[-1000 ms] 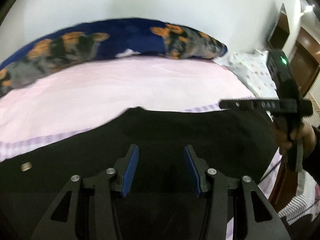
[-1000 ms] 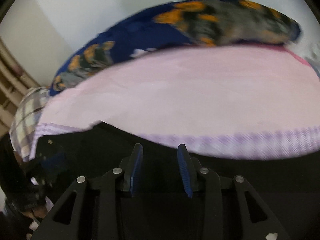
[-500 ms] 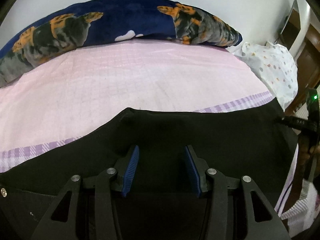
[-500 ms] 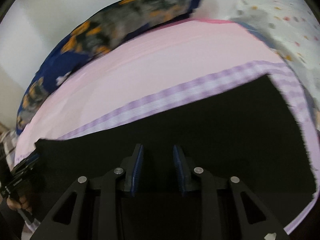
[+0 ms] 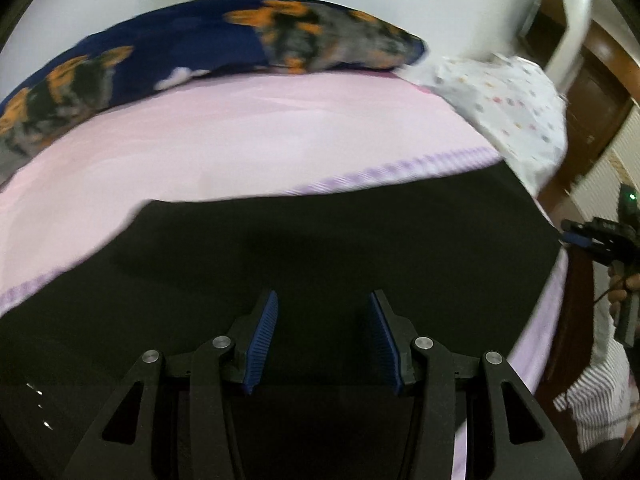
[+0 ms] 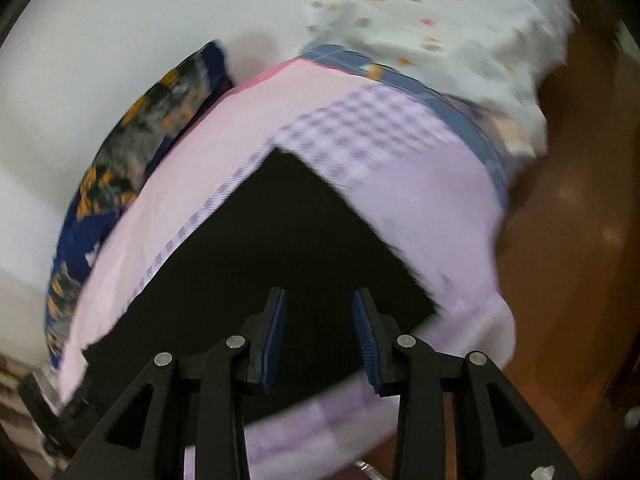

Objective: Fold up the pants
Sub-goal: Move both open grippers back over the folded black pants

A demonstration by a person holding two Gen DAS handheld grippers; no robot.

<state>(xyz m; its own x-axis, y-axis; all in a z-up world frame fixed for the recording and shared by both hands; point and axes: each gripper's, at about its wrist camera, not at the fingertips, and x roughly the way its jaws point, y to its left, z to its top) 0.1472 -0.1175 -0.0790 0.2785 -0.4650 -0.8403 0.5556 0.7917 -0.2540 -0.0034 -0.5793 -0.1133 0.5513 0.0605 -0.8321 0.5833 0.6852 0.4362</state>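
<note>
Black pants [image 5: 320, 248] lie spread across the near part of a pink bed sheet [image 5: 248, 140]. My left gripper [image 5: 323, 296] hangs over the middle of the cloth, open, with nothing pinched between its blue pads. The left wrist view shows my right gripper [image 5: 592, 236] at the far right, held by a hand at the pants' right end. In the right wrist view, the right gripper [image 6: 319, 292] hovers above the squared end of the pants [image 6: 288, 240] near the bed's corner. Its jaws are opening, and only flat cloth lies below them.
A navy blanket [image 5: 200, 52] with orange and grey print lies along the white wall. A white dotted cover [image 5: 508, 108] is bunched at the bed's right end. Past the bed's corner are a brown wooden floor [image 6: 568, 240] and a dark door [image 5: 592, 108].
My right gripper swept fast to the right along the pants to their far end and rolled, its jaws narrowing then widening a little. My left gripper drifted slightly rightward, still open.
</note>
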